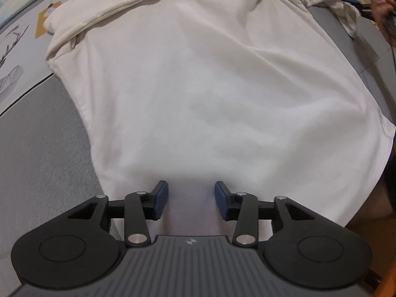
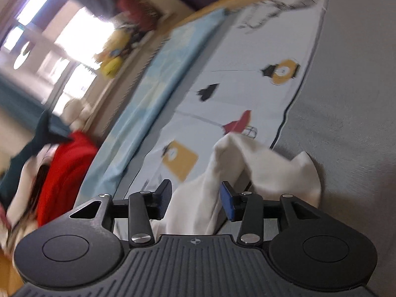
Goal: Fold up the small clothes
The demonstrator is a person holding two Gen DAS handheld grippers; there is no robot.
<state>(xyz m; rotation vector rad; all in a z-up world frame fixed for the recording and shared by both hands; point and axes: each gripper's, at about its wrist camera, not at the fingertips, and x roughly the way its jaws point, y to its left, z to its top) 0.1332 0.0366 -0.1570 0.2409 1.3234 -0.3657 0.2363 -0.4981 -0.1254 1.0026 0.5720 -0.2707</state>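
Note:
A white long-sleeved shirt [image 1: 210, 86] lies spread flat on the grey bed cover [image 1: 44, 148], with one sleeve folded across its top left. My left gripper [image 1: 190, 198] points down over the shirt's near hem. Its blue pads stand apart with only flat fabric below them. In the right wrist view, the shirt's other sleeve [image 2: 247, 163] is bunched up in a loose peak. A strip of it runs between the parted pads of my right gripper [image 2: 195, 195], which do not clamp it. The left wrist view also has the right gripper [image 1: 356, 2] by that sleeve at top right.
A patterned sheet [image 2: 235, 86] with yellow and red prints and a light blue blanket [image 2: 158, 86] lie beyond the grey cover. Red and dark clothes [image 2: 64, 168] are piled off the bed's side. A person's hand [image 1: 382, 7] holds the right gripper.

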